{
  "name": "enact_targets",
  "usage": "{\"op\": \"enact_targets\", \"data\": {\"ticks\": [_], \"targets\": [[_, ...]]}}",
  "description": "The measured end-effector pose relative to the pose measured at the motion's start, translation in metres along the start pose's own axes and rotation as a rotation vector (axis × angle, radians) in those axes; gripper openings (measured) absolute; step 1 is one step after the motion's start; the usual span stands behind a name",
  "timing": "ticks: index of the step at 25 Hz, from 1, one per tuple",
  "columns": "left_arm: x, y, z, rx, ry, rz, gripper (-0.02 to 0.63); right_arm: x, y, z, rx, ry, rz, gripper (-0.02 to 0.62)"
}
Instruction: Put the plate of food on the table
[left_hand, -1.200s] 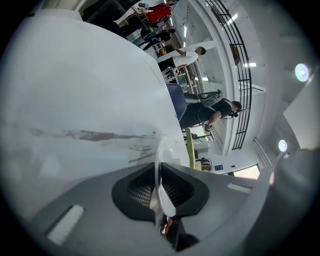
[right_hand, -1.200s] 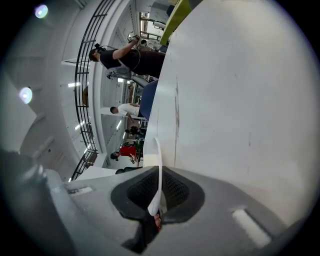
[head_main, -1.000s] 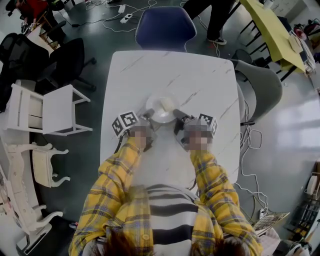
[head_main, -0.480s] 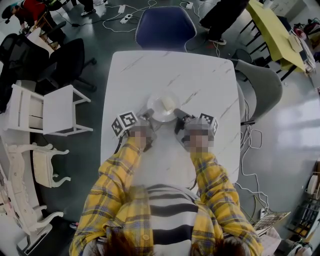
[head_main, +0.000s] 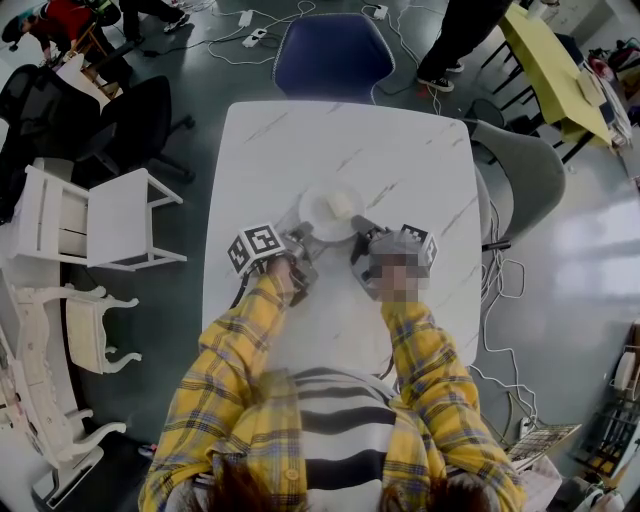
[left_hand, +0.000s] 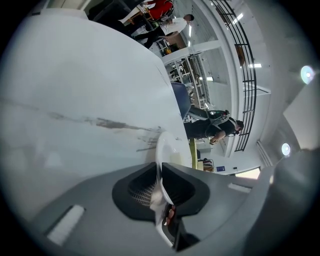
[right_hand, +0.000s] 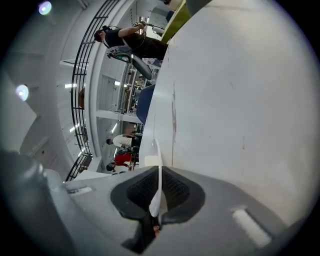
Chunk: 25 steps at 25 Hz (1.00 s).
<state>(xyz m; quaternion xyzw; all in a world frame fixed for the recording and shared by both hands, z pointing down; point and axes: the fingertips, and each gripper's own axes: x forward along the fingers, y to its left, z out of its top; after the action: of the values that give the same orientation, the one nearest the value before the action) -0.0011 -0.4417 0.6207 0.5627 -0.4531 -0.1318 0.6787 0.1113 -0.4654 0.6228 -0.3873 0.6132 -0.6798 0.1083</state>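
Observation:
A white plate (head_main: 322, 222) with a pale block of food (head_main: 338, 206) is held between both grippers over the middle of the white marble table (head_main: 400, 150). My left gripper (head_main: 303, 240) grips the plate's near-left rim. In the left gripper view the rim (left_hand: 167, 150) runs edge-on between the dark pads (left_hand: 142, 187), and the jaws are closing on it. My right gripper (head_main: 357, 238) holds the near-right rim. In the right gripper view the thin rim (right_hand: 159, 155) is pinched between the pads (right_hand: 175, 190), with the food (right_hand: 152, 161) just beyond.
A blue chair (head_main: 332, 52) stands at the table's far end and a grey chair (head_main: 525, 170) at its right. White furniture (head_main: 95, 220) sits on the floor to the left. A person's legs (head_main: 450, 40) and cables are beyond the table.
The plate and both grippers have shifted a little farther from the person over the table. The left gripper has turned slightly.

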Motion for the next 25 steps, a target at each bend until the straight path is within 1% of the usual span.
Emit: {"op": "enact_targets", "data": {"ticks": [6, 10, 14, 17, 18, 21, 23, 25], "targets": [[-0.001, 0.002, 0.001, 0.011, -0.003, 0.007, 0.028, -0.003, -0.004, -0.005, -0.003, 0.006, -0.046, 0.015], [0.0, 0.002, 0.003, 0.017, -0.013, 0.012, 0.023, -0.008, -0.004, -0.004, -0.02, 0.015, -0.063, 0.058], [0.0, 0.003, 0.004, 0.03, -0.018, 0.019, 0.02, -0.014, -0.01, 0.0, -0.062, 0.013, -0.119, 0.063], [-0.003, 0.003, 0.005, 0.041, -0.03, 0.022, 0.017, -0.019, -0.013, 0.003, -0.065, -0.005, -0.138, 0.063], [-0.003, 0.003, 0.006, 0.044, -0.034, 0.021, 0.025, -0.02, -0.014, 0.005, -0.071, -0.011, -0.145, 0.063], [-0.006, 0.001, 0.008, 0.056, -0.044, 0.02, 0.092, -0.022, -0.017, 0.004, -0.089, -0.017, -0.165, 0.063], [-0.009, 0.003, 0.01, 0.068, -0.051, 0.038, 0.1, -0.021, -0.018, 0.002, -0.091, -0.015, -0.171, 0.061], [-0.011, 0.005, 0.011, 0.104, -0.053, 0.068, 0.097, -0.022, -0.017, 0.0, -0.112, -0.011, -0.186, 0.061]]}}
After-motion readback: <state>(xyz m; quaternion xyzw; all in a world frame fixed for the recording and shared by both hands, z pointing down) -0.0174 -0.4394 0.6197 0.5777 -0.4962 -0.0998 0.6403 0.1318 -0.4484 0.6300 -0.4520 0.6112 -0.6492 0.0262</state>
